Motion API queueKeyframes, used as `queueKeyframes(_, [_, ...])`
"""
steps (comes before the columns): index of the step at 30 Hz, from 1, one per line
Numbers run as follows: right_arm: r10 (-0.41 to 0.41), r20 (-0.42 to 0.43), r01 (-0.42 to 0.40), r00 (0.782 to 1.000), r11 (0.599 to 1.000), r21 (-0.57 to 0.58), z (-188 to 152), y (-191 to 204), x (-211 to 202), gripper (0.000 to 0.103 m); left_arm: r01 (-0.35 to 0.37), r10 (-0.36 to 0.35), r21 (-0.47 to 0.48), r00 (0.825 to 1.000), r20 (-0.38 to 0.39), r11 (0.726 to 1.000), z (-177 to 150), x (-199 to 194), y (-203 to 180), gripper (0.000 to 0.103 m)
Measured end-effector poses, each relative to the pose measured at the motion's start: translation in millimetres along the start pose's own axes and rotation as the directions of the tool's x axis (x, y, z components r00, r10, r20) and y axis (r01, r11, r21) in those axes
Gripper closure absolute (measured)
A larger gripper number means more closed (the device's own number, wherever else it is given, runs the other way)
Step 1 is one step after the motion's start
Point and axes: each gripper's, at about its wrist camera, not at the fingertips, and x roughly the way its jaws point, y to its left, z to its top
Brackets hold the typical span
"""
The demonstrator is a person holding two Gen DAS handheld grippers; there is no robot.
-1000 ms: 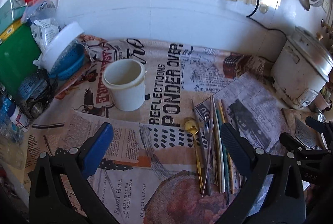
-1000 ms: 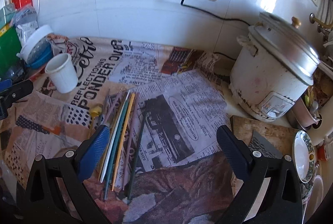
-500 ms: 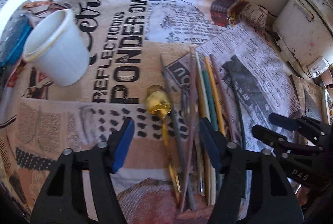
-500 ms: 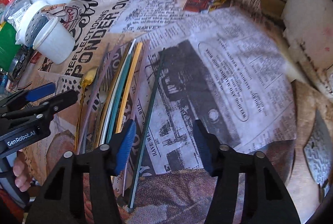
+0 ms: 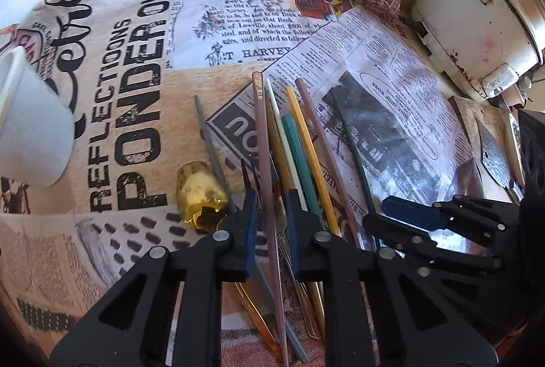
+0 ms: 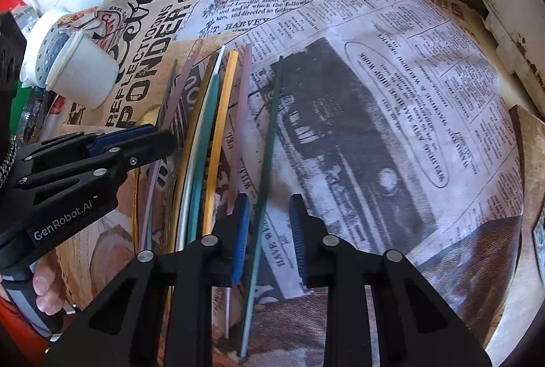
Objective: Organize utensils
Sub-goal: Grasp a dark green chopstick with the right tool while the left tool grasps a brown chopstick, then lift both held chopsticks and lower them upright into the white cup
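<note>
Several long utensils lie side by side on a newspaper-print cloth: a mauve chopstick (image 5: 264,142), white, teal and yellow sticks (image 5: 306,142), a gold spoon (image 5: 201,193) and a dark green chopstick (image 6: 269,135). My left gripper (image 5: 270,224) is low over the bundle, its jaws narrowly open on either side of the mauve chopstick. My right gripper (image 6: 269,230) is low too, narrowly open with the dark green chopstick between its pads. A white cup (image 6: 85,74) stands to the left.
A white rice cooker (image 5: 483,9) stands at the right against the wall. A wooden board (image 6: 531,169) lies at the right edge. A perforated white lid (image 6: 44,46) and other clutter sit behind the cup at far left.
Both grippers have dropped down to the utensils and narrowed their jaws, the left around the mauve chopstick, the right around the dark green one.
</note>
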Motion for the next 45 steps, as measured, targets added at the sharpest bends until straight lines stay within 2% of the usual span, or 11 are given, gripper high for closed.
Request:
queueKeyframes(6, [-0.035,-0.003,0.035,0.999,0.999,0.01,7,6,3,0.082,0.023,-0.023,0.011,1.0,-0.014,1.0,7,5,2,0.09])
queueKeyframes(12, [-0.071,-0.015,0.07,0.997,0.996,-0.057,17,17,9,0.082,0.026,-0.026,0.003,0.999,-0.032,1.0,11,10,3,0.097])
queueKeyframes(15, [-0.112,-0.012,0.111,0.994,0.989,-0.096,19,22,12,0.093,0.038,-0.039,-0.013,0.998,-0.04,0.999,12,11,5,0.098])
queueKeyframes(18, [-0.09,-0.015,0.089,0.996,0.992,-0.087,22,18,13,0.096,0.046,-0.046,-0.017,0.998,-0.034,0.999,12,7,6,0.099])
queueKeyframes(24, [-0.05,-0.011,0.05,0.999,0.998,-0.036,20,13,12,0.098,0.053,-0.053,-0.006,0.998,0.019,0.999,7,-18,2,0.099])
queueKeyframes(32, [-0.039,0.058,0.041,0.998,0.998,-0.04,14,17,-17,0.098,0.06,-0.058,-0.013,0.993,0.102,0.998,-2,-59,-5,0.099])
queueKeyframes(45, [0.014,0.222,-0.004,0.975,0.999,-0.046,19,39,-81,0.098,0.066,-0.047,-0.059,0.96,0.276,0.996,-24,-140,5,0.099])
